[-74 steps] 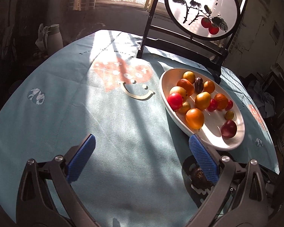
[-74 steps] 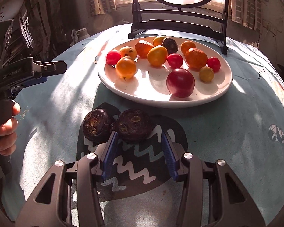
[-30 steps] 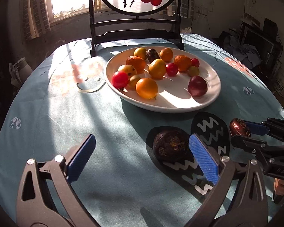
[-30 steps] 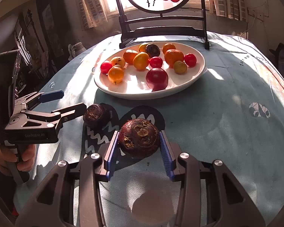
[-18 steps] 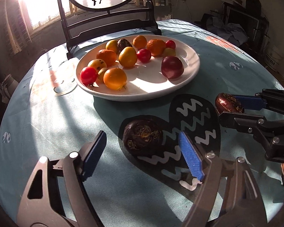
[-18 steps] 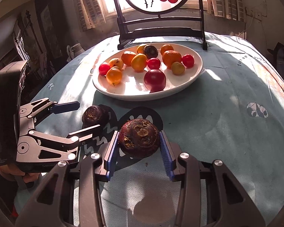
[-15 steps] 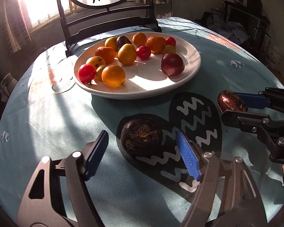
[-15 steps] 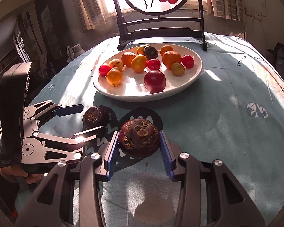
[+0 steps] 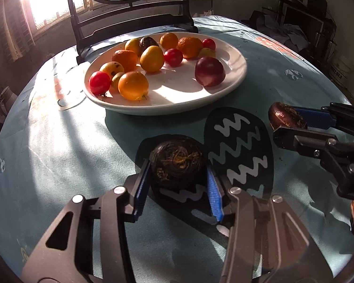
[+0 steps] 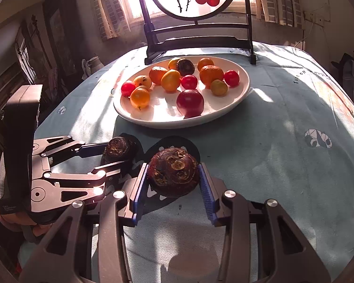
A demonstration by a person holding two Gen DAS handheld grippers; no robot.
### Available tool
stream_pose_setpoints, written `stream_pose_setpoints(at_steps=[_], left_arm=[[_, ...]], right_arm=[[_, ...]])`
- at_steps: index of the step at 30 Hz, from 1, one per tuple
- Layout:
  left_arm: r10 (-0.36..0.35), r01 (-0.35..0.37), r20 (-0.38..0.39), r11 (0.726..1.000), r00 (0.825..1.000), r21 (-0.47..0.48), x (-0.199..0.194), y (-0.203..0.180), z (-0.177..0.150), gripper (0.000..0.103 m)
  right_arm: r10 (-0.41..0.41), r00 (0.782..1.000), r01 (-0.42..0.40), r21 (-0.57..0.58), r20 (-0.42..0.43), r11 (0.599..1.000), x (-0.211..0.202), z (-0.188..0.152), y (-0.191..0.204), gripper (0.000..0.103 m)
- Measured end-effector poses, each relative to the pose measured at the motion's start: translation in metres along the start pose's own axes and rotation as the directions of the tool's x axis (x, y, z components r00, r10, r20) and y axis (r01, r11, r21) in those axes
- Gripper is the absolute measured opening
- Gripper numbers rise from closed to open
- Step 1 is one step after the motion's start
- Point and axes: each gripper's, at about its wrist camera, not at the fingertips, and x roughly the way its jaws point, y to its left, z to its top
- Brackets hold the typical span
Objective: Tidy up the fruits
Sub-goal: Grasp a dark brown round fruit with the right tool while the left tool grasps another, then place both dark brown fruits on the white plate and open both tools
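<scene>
Two dark wrinkled fruits point(image 9: 178, 162) point(image 10: 173, 171), both gripped.

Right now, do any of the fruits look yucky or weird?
Yes. The two dark wrinkled round fruits off the white oval plate look shrivelled and spoiled: one is gripped in the right gripper, the other sits between the closing left gripper. A similar dark one lies among the bright plate fruits.

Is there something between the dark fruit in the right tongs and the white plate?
Nothing visible does. Bare tablecloth lies between the dark fruit in the right tongs and the white plate, whose near side has free room beside the big red fruit.
</scene>
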Motion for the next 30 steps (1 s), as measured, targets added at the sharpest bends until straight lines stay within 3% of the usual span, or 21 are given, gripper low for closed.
stream_pose_setpoints(at_steps=[10, 17, 20, 24, 30], left_arm=[[-0.018, 0.018, 0.038, 1.000, 0.999, -0.016, -0.020, -0.008, -0.005, 0.045], [-0.046, 0.050, 0.093, 0.998, 0.995, -0.038, -0.042, -0.006, 0.002, 0.045], [-0.050, 0.059, 0.124, 0.996, 0.991, -0.065, -0.050, 0.002, 0.019, 0.045], [-0.028, 0.049, 0.178, 0.992, 0.984, -0.114, -0.055, 0.019, 0.052, 0.045], [0.002, 0.034, 0.193, 0.982, 0.981, -0.184, -0.027, 0.039, 0.098, 0.045]], right_arm=[[0.007, 1.000, -0.007, -0.017, 0.014, 1.000, -0.003, -0.006, 0.007, 0.042], [0.049, 0.996, -0.046, -0.038, 0.077, 0.998, -0.014, 0.001, 0.017, 0.042], [0.069, 0.991, -0.069, -0.005, 0.112, 0.998, -0.020, 0.016, 0.013, 0.042], [0.037, 0.983, -0.041, 0.018, 0.177, 0.999, -0.023, 0.043, 0.006, 0.042], [0.019, 0.971, -0.041, 0.088, 0.237, 0.995, -0.016, 0.080, -0.017, 0.042]])
